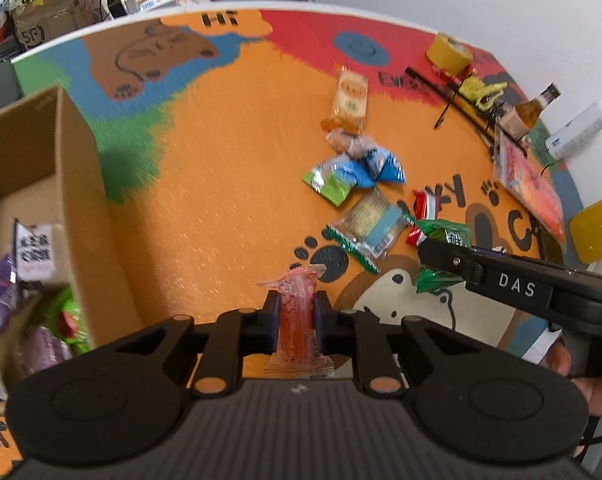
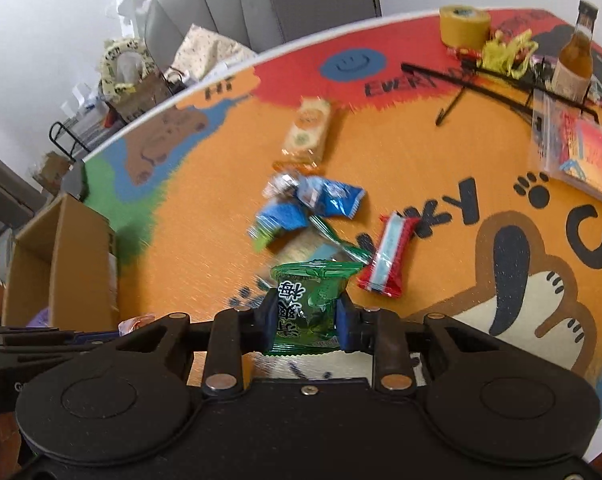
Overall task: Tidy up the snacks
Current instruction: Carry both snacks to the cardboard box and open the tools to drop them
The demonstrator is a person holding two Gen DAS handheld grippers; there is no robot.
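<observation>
Left tongs [image 1: 297, 316] pinch a thin red sachet [image 1: 297, 320] above the bench [image 1: 221, 200], beside the cardboard box [image 1: 77, 200]. Right tongs [image 2: 306, 316] clamp a green packet [image 2: 311, 304]. Both wrappers look slick; either may slip, though blur obscures pad contact.

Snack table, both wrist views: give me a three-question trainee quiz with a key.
1. True or false: the left gripper is shut on a green packet.
2. Which packet does the right gripper hold? A) red pouch B) green packet C) blue packet
3. Fill in: the cardboard box sits at the mat's ___ edge in the left wrist view.

Key:
1. False: it is shut on the red pouch.
2. B.
3. Left.
</observation>
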